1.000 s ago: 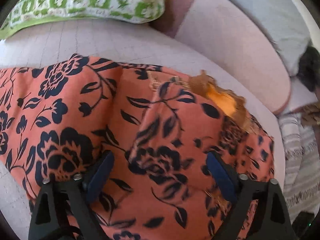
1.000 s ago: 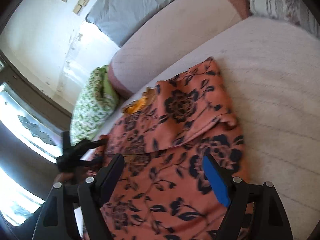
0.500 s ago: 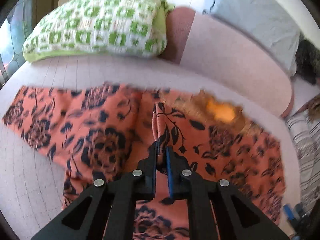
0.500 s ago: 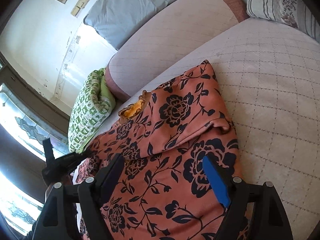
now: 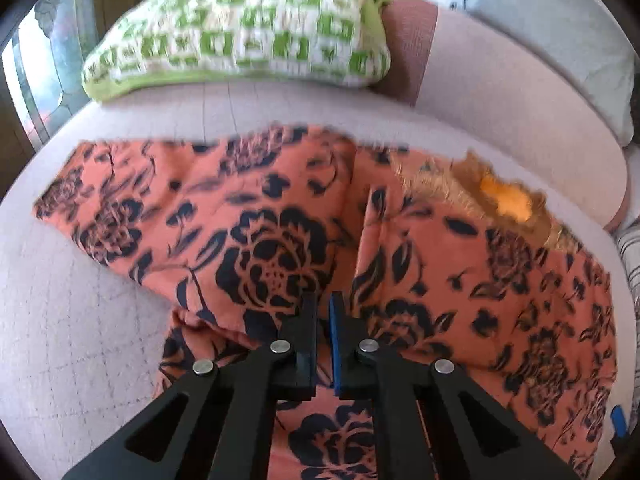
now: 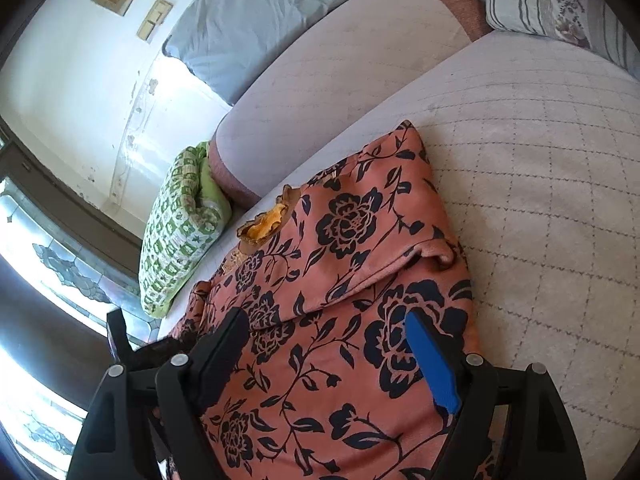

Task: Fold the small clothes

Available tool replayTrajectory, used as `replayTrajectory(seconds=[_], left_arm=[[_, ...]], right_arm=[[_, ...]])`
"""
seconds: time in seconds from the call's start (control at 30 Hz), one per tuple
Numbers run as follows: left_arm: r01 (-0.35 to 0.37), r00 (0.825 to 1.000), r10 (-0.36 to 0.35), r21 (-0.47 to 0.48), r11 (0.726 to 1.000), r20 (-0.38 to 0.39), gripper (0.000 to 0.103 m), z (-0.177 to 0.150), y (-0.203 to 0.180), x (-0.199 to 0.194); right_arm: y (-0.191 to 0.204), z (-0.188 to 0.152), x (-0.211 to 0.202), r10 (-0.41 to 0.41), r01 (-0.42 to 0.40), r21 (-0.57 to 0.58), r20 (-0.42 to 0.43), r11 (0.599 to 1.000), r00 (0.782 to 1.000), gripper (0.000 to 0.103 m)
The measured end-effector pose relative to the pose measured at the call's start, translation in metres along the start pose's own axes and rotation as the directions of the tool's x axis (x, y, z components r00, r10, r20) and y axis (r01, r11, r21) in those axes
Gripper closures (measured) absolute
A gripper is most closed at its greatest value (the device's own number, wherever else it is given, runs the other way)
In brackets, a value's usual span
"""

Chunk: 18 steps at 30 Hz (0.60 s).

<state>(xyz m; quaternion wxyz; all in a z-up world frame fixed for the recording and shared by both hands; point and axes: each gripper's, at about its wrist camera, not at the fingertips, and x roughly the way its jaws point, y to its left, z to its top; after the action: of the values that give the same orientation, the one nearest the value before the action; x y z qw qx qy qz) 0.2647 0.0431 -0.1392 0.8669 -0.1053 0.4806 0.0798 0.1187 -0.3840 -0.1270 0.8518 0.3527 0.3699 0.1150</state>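
one garment matters here: a small orange cotton dress with a black flower print (image 5: 280,256), spread on the pale quilted bed (image 5: 80,340) with its yellow-lined neck opening (image 5: 508,204) toward the mauve bolster (image 5: 500,92) and the green-and-white patterned pillow (image 5: 248,28). in the left wrist view the left gripper (image 5: 323,304) has its jaws drawn nearly together, and a raised ridge of the printed cloth runs up from their tips toward the neckline, so it reads as pinched on a fold of the dress near the middle; the pinch itself is hidden by the fingers, so that is a judgement. the cloth to the left of that ridge lies as a loose flap out toward the bed's edge. in the right wrist view the right gripper (image 6: 332,344) hangs with its jaws wide apart over the lower part of the dress (image 6: 344,320), holding nothing; one sleeve is already turned in across the body. the dress runs lengthwise away from the right gripper, hem nearest it and neck farthest, while the left gripper (image 6: 120,344) shows dark and small at the far left side of the garment. the coming move likely turns on that ridge: it lies along the garment's long axis, the left hand is the one on it, and carrying it across toward the right side would lay one half over the other.
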Motion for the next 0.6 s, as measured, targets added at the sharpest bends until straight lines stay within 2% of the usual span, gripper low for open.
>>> replayTrajectory(seconds=[0.1,0.17,0.23,0.27,0.37,0.4,0.43,0.47,0.5,0.53,0.6], left_arm=[[0.028,0.999,-0.030,0.048,0.998,0.042,0.098,-0.001,-0.012,-0.015],[0.075,0.991,-0.089,0.136,0.988,0.098,0.092,-0.001,-0.030,-0.033],[0.084,0.983,-0.117,0.223,0.971,0.141,0.066,-0.002,-0.047,-0.040],[0.081,0.983,-0.119,0.245,0.966,0.143,0.063,-0.002,-0.053,-0.038],[0.081,0.993,-0.101,0.282,0.956,0.057,0.063,0.000,-0.065,-0.010],[0.070,0.996,-0.081,0.288,0.955,0.029,0.063,-0.002,-0.067,0.002],[0.062,0.998,-0.069,0.294,0.954,0.012,0.063,-0.004,-0.066,0.008],[0.052,0.998,-0.063,0.315,0.948,0.025,0.063,-0.008,-0.066,0.014],[0.042,0.997,-0.063,0.331,0.943,0.051,0.062,-0.011,-0.065,0.012],[0.025,0.996,-0.052,0.359,0.933,0.066,0.062,-0.013,-0.068,0.012],[0.033,0.995,-0.063,0.352,0.935,0.074,0.062,-0.013,-0.066,0.011]], right_arm=[[0.000,0.002,-0.005,-0.026,0.026,-0.013,0.019,1.000,0.999,0.020],[-0.001,0.006,-0.011,-0.053,0.053,-0.013,0.041,0.998,0.998,0.020],[-0.005,0.016,-0.016,-0.119,0.119,0.011,0.059,0.993,0.991,0.020],[-0.008,0.024,-0.014,-0.158,0.158,0.018,0.046,0.987,0.986,0.020],[-0.015,0.053,0.007,-0.270,0.270,-0.006,-0.006,0.963,0.963,0.020],[-0.018,0.059,0.019,-0.280,0.280,-0.013,-0.044,0.960,0.959,0.021],[-0.021,0.062,0.033,-0.258,0.259,-0.006,-0.101,0.966,0.961,0.024],[-0.022,0.061,0.043,-0.239,0.239,-0.018,-0.141,0.971,0.961,0.050],[-0.019,0.059,0.054,-0.277,0.270,-0.064,-0.177,0.961,0.944,0.089],[-0.018,0.057,0.058,-0.313,0.300,-0.096,-0.177,0.949,0.933,0.088],[-0.024,0.056,0.053,-0.332,0.322,-0.085,-0.161,0.943,0.929,0.089]])
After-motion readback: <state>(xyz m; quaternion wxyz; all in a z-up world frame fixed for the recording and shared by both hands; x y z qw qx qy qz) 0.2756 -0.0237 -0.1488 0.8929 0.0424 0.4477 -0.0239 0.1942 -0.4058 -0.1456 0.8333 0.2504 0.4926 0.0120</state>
